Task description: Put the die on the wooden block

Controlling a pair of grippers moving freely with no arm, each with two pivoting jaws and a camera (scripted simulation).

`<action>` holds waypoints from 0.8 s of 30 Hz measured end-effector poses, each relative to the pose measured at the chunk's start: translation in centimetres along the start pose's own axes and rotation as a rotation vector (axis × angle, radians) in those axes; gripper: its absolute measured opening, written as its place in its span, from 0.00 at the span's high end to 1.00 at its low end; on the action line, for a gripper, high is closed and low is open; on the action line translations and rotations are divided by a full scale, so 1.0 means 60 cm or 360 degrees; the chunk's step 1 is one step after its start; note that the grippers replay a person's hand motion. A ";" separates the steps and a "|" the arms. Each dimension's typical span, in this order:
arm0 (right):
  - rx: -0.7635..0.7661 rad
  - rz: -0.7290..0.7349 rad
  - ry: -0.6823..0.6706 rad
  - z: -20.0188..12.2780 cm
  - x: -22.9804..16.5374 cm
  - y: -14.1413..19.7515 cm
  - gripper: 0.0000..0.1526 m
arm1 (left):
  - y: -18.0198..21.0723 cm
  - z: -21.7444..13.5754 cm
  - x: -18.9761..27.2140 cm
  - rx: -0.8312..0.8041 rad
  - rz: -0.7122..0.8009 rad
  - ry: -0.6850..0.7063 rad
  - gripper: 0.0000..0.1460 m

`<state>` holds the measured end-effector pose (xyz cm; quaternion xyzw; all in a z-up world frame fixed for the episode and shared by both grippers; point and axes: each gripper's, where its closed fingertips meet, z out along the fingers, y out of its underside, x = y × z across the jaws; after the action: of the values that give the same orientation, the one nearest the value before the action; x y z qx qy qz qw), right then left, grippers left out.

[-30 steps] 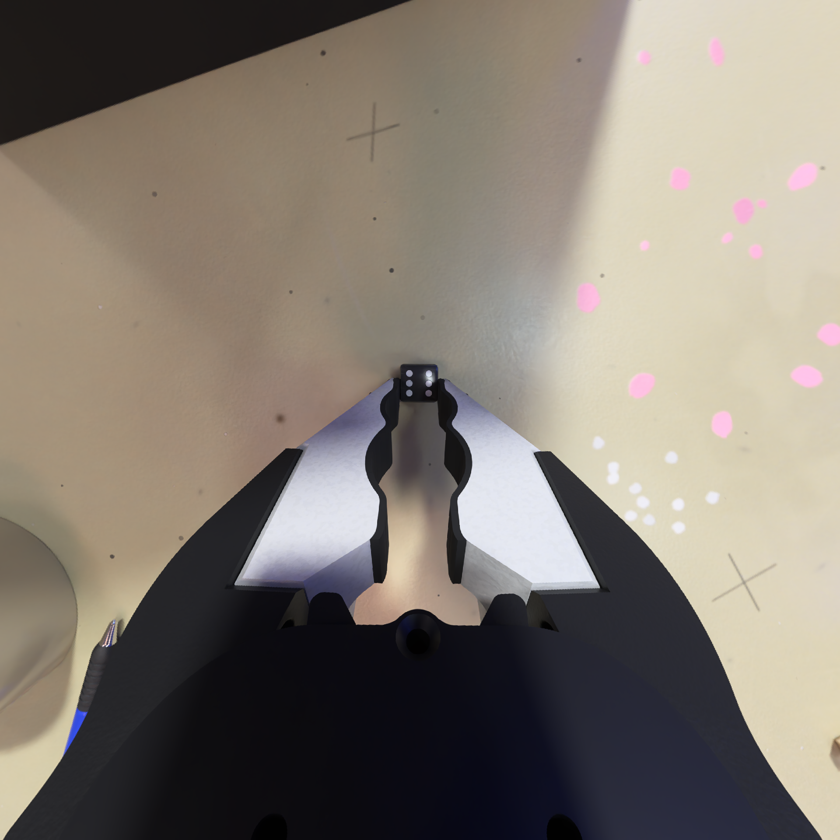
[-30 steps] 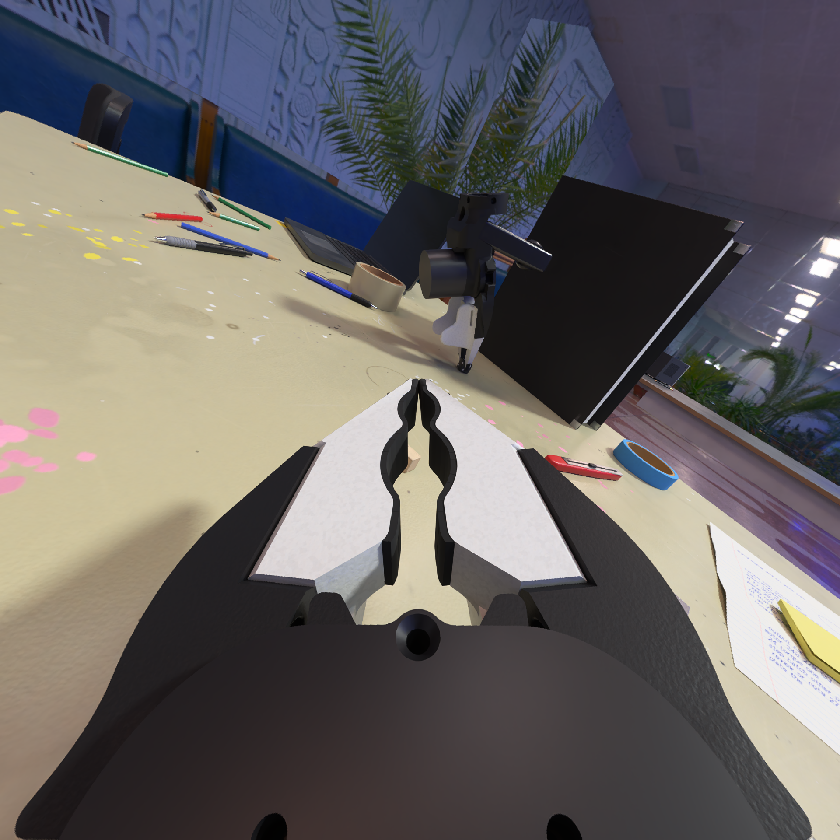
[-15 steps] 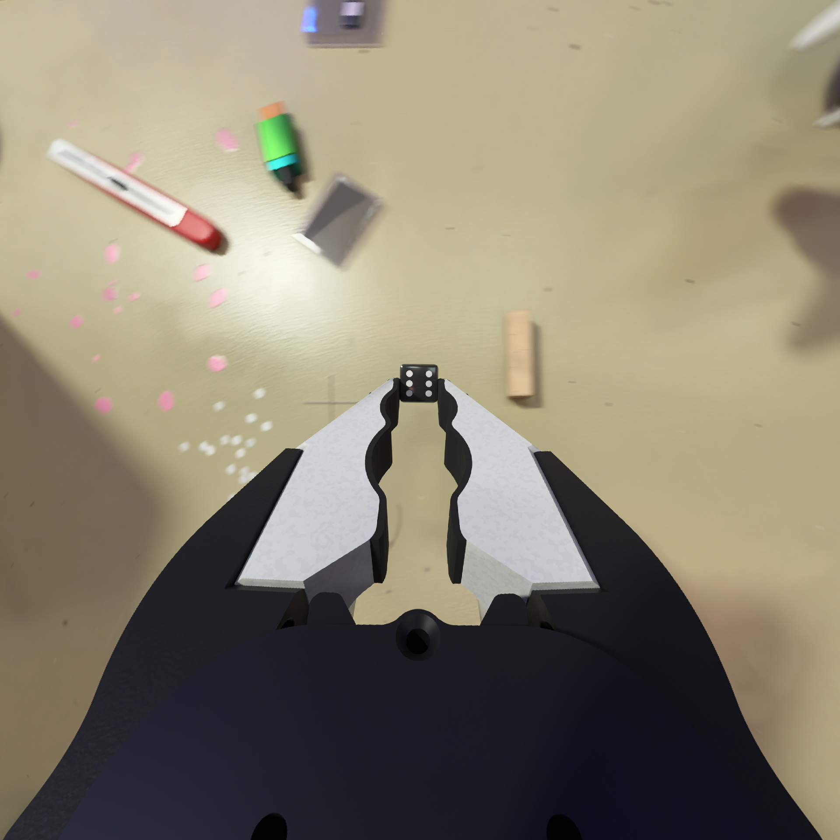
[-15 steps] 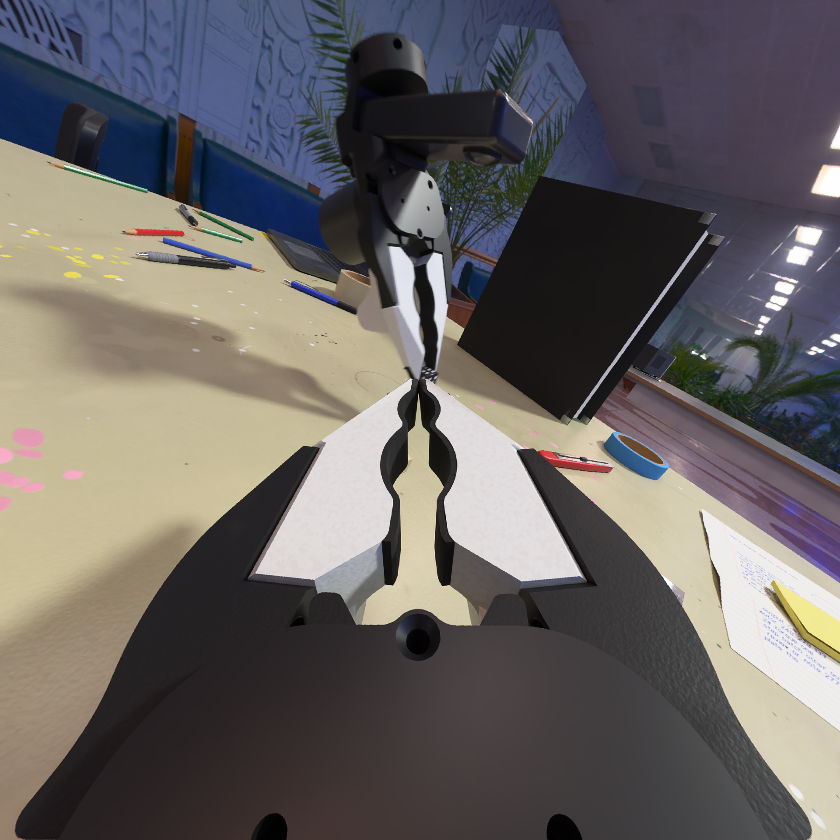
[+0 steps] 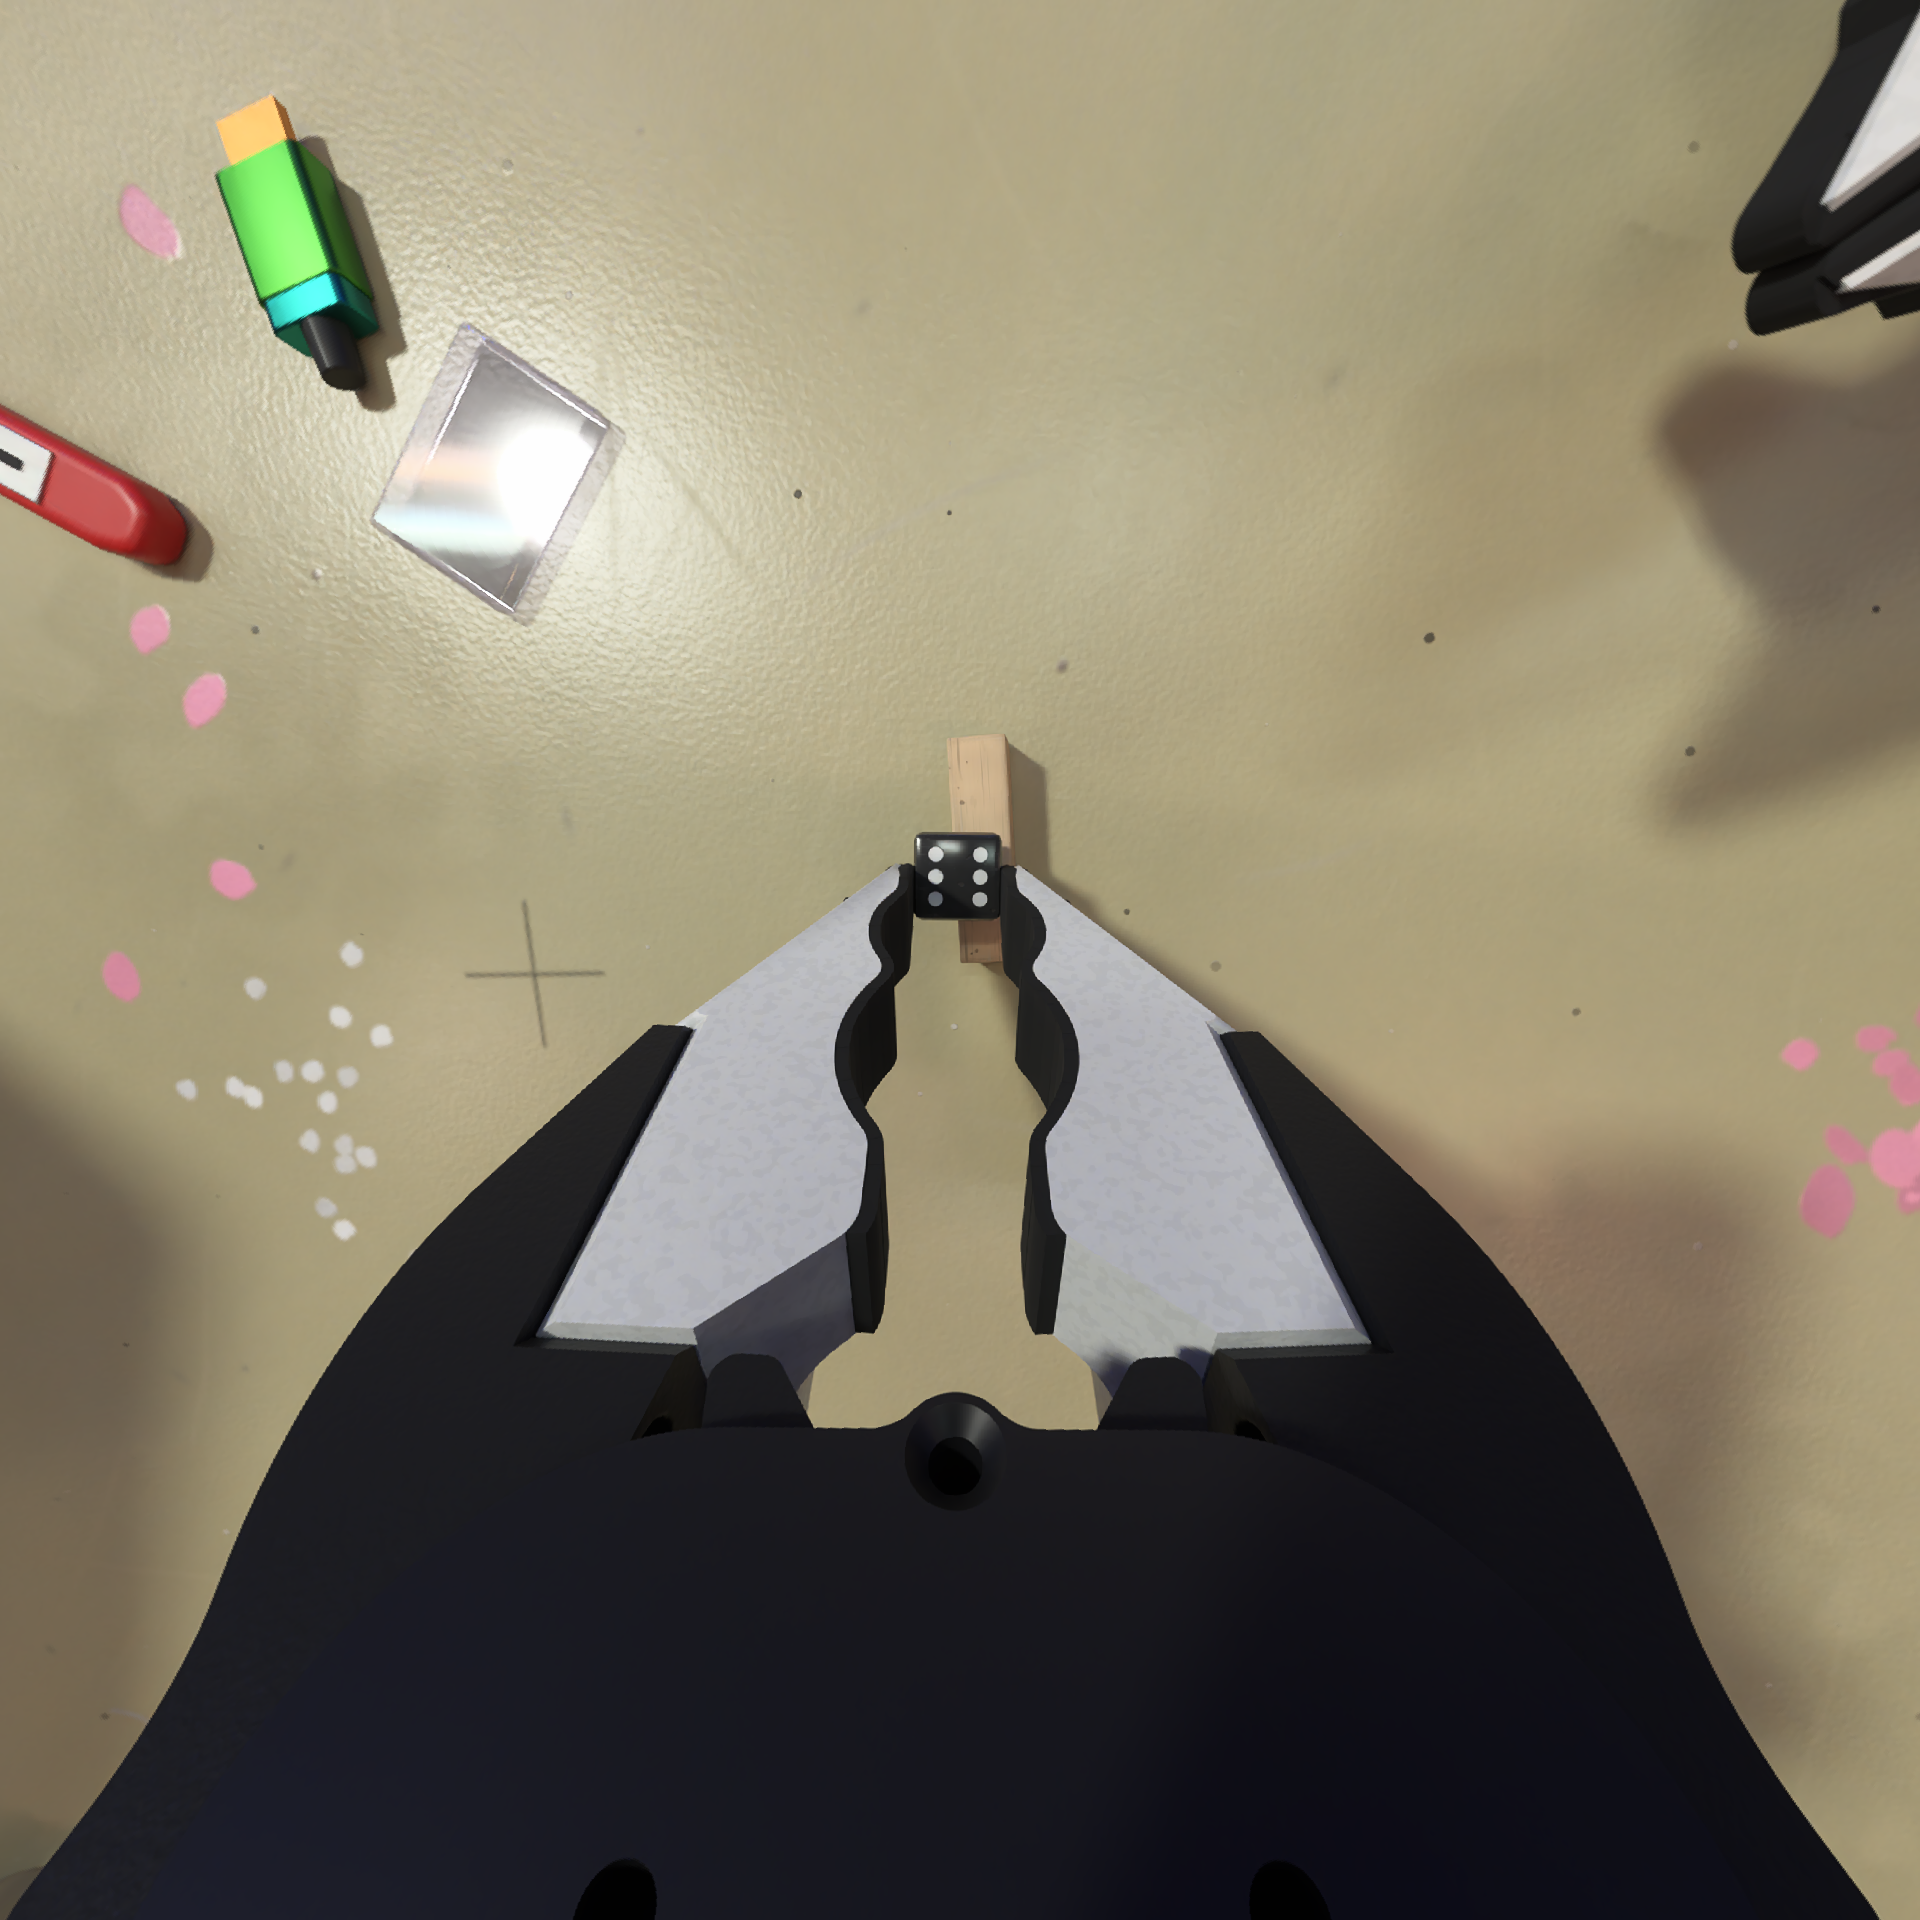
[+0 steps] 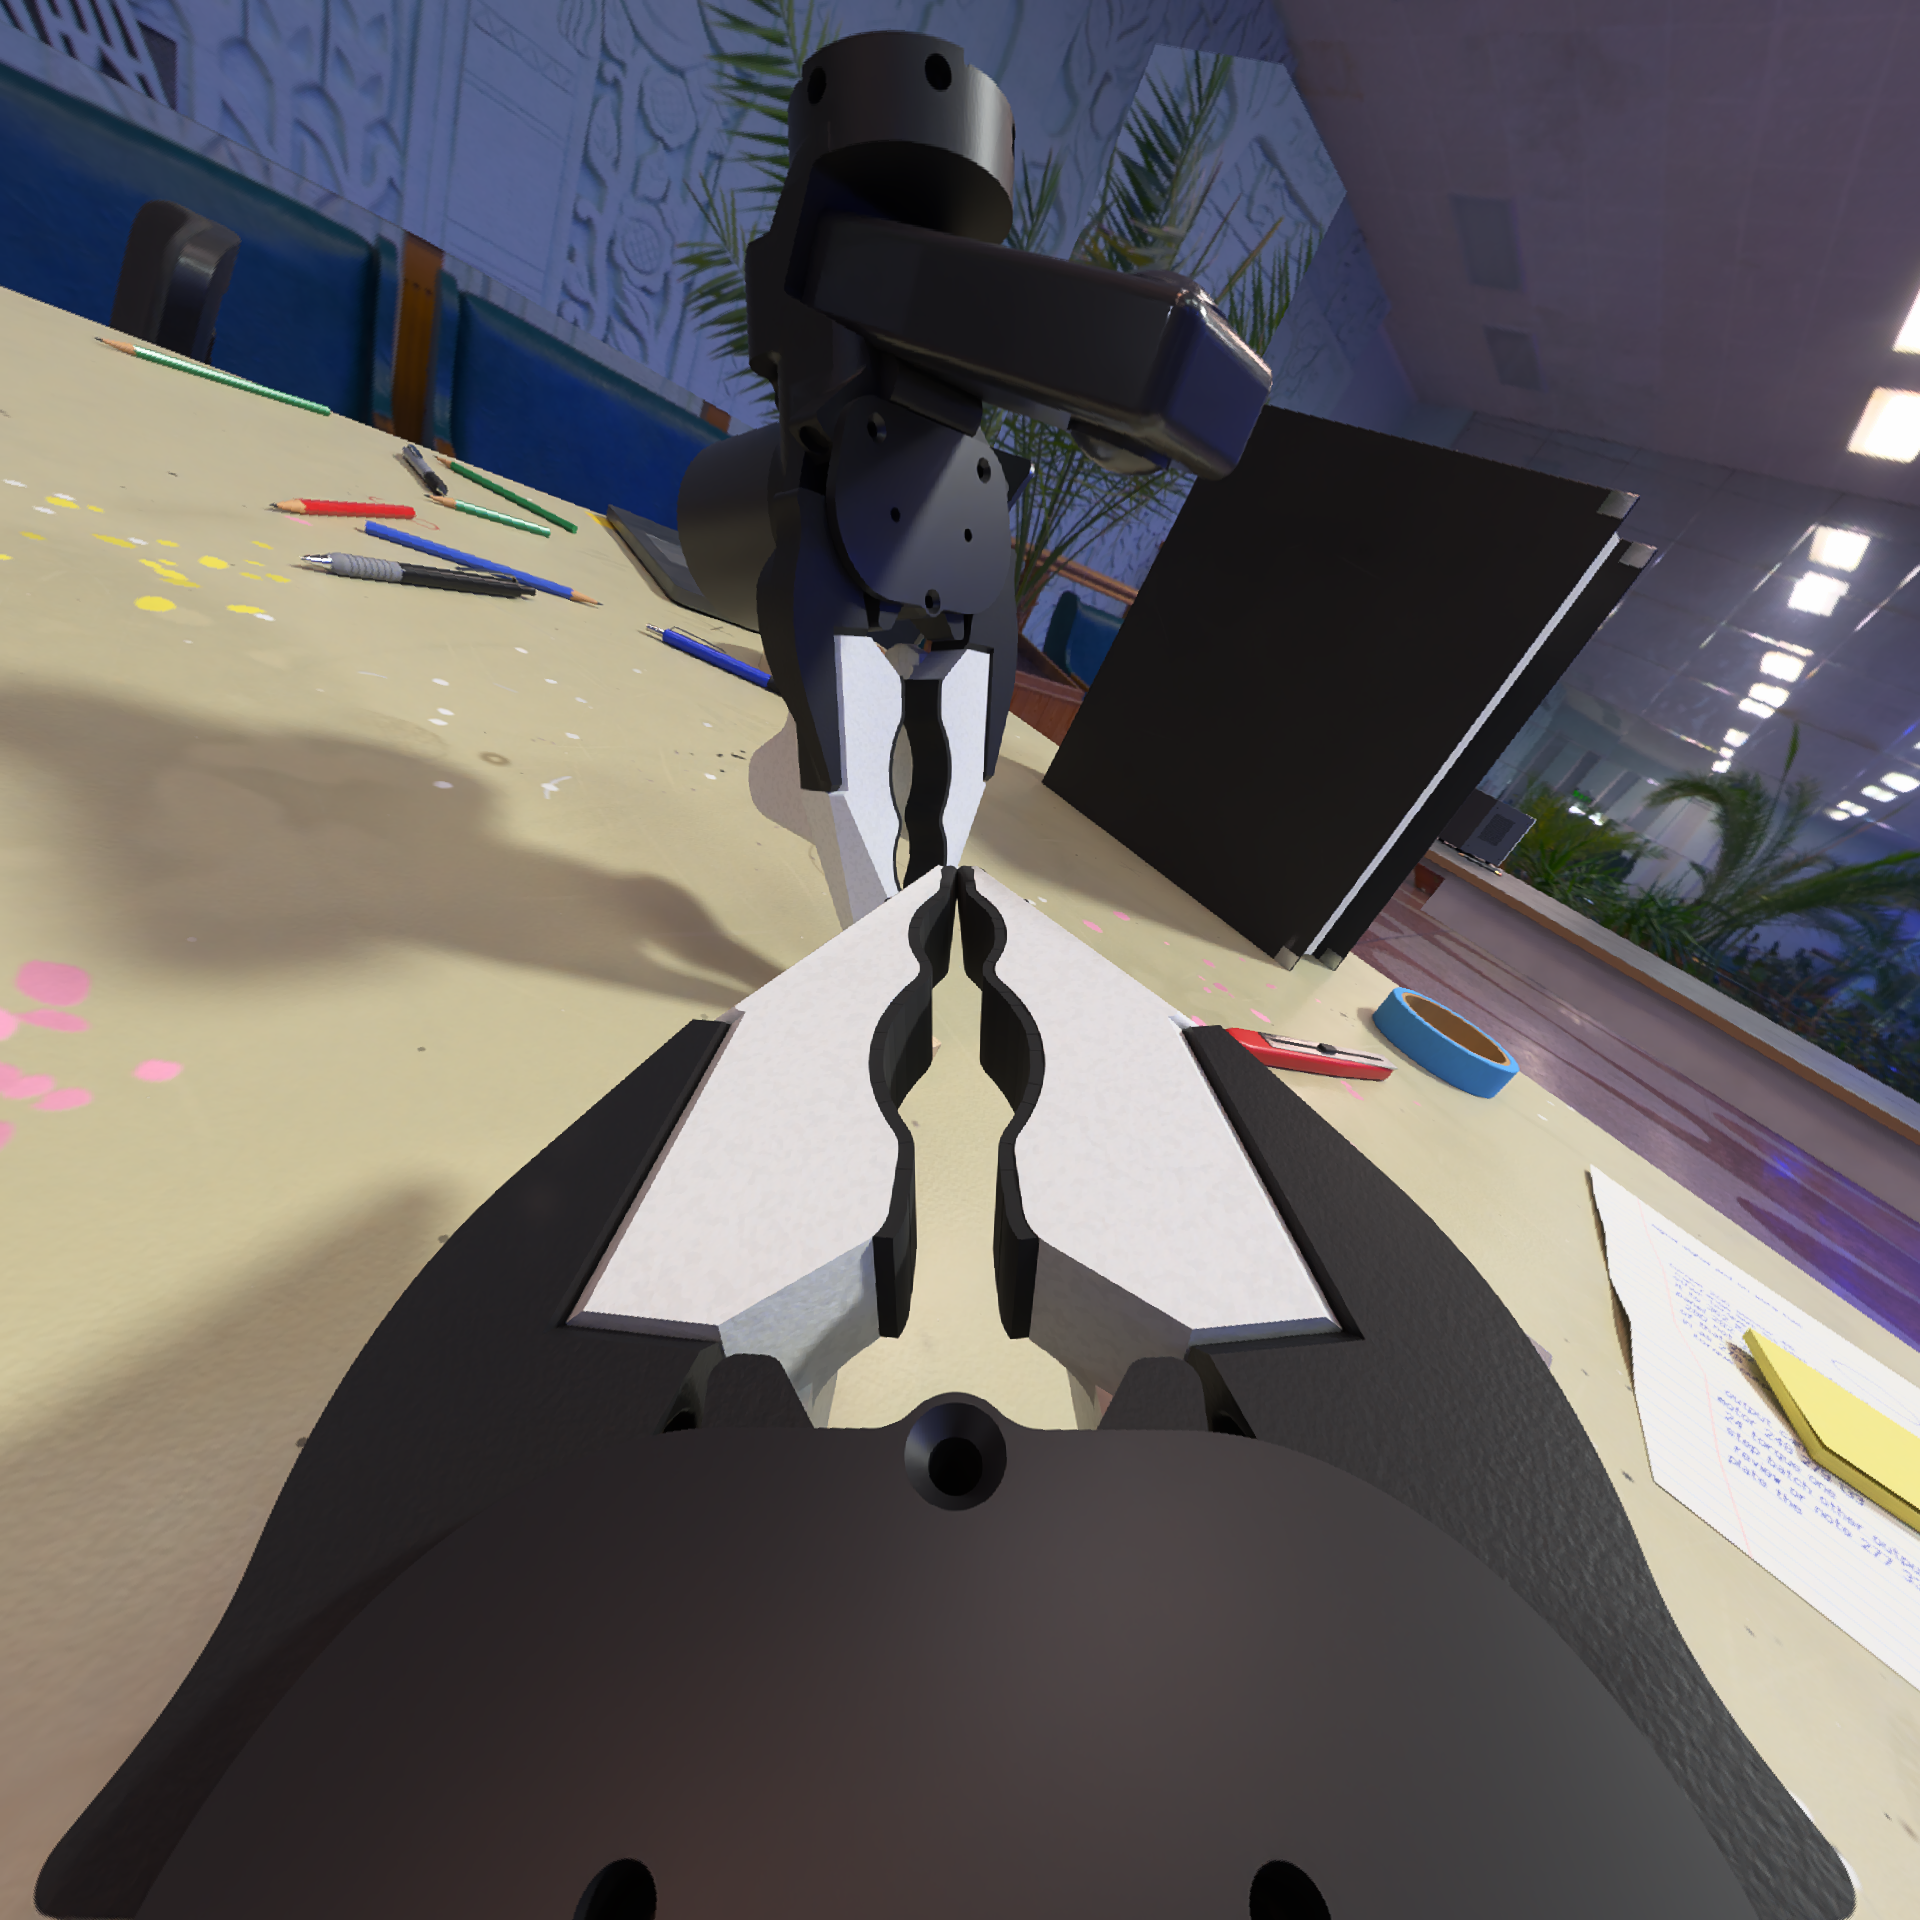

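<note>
Left wrist view: I count one black die (image 5: 957,876), six white pips up, clamped at the tips of my left gripper (image 5: 957,883), directly over one pale wooden block (image 5: 978,821) on the tan table (image 5: 1247,520); half a second ago the block sat off to the right. Beyond-left of the block: one glossy square tile (image 5: 497,480), one green marker (image 5: 296,241). Right wrist view: right gripper (image 6: 954,878) jaws together, empty; left gripper nearer than before.
</note>
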<state>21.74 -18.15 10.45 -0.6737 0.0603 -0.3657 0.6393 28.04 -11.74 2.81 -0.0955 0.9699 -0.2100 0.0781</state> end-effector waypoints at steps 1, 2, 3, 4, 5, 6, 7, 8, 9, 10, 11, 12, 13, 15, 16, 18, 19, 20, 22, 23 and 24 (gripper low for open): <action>0.0000 -0.0001 -0.0001 0.000 0.000 0.000 1.00 | 0.000 0.002 0.001 -0.0001 -0.0016 0.0000 0.89; 0.0000 -0.0001 -0.0001 0.000 0.000 0.000 1.00 | 0.000 0.004 0.002 0.0003 -0.0034 0.0004 0.89; 0.0000 -0.0001 -0.0001 0.000 0.000 0.000 1.00 | -0.001 0.005 0.003 0.0009 -0.0053 0.0009 0.89; 0.0000 0.0000 -0.0002 0.000 0.000 0.000 1.00 | -0.002 0.005 0.003 0.0017 -0.0071 0.0010 0.89; -0.0001 0.0000 -0.0003 0.000 0.000 0.000 1.00 | -0.002 0.006 0.003 0.0020 -0.0087 0.0011 0.89; -0.0001 -0.0001 -0.0003 0.001 0.000 0.000 1.00 | -0.002 0.006 0.003 0.0018 -0.0100 0.0012 0.89; -0.0001 -0.0002 -0.0004 0.001 0.000 0.001 1.00 | -0.002 0.007 0.002 0.0014 -0.0109 0.0012 0.89; -0.0002 -0.0003 -0.0005 0.001 0.000 0.001 1.00 | -0.002 0.008 0.002 0.0012 -0.0115 0.0016 0.89; -0.0002 -0.0004 -0.0005 0.001 -0.001 0.001 1.00 | -0.002 0.008 0.002 0.0007 -0.0124 0.0019 0.89; -0.0002 -0.0005 -0.0006 0.001 0.000 0.001 1.00 | -0.002 0.008 0.002 0.0001 -0.0135 0.0024 0.89; -0.0002 -0.0005 -0.0006 0.001 0.000 0.001 1.00 | -0.002 0.008 0.003 -0.0004 -0.0141 0.0034 0.89; -0.0002 -0.0004 -0.0006 0.001 0.000 0.001 1.00 | -0.002 0.008 0.004 -0.0007 -0.0141 0.0045 0.89; -0.0002 -0.0004 -0.0006 0.001 0.000 0.001 1.00 | -0.002 0.009 0.004 -0.0011 -0.0138 0.0049 0.89; -0.0002 -0.0004 -0.0007 0.001 0.000 0.001 1.00 | -0.003 0.009 0.004 -0.0016 -0.0139 0.0040 0.89; -0.0002 -0.0004 -0.0007 0.001 0.000 0.001 1.00 | -0.003 0.009 0.004 -0.0022 -0.0142 0.0041 0.89; -0.0002 -0.0003 -0.0008 0.001 0.000 0.001 1.00 | -0.002 0.010 0.005 -0.0034 -0.0150 0.0043 0.89; -0.0002 -0.0003 -0.0008 0.001 0.000 0.001 1.00 | -0.002 0.010 0.005 -0.0036 -0.0151 0.0046 0.89; -0.0002 -0.0004 -0.0009 0.001 0.000 0.001 1.00 | -0.002 0.012 0.006 -0.0038 -0.0148 0.0048 0.84; -0.0003 -0.0006 -0.0011 0.001 0.000 0.002 1.00 | -0.001 0.014 0.007 -0.0040 -0.0142 0.0048 0.75; -0.0003 -0.0007 -0.0011 0.001 -0.001 0.002 1.00 | 0.000 0.014 0.006 -0.0043 -0.0143 0.0048 0.73; -0.0003 -0.0007 -0.0011 0.001 -0.001 0.002 1.00 | 0.000 0.014 0.006 -0.0047 -0.0146 0.0048 0.72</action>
<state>21.80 -18.09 10.36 -0.6757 0.0570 -0.3647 0.6381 27.86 -12.15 2.00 -0.1378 0.9685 -0.2006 0.0523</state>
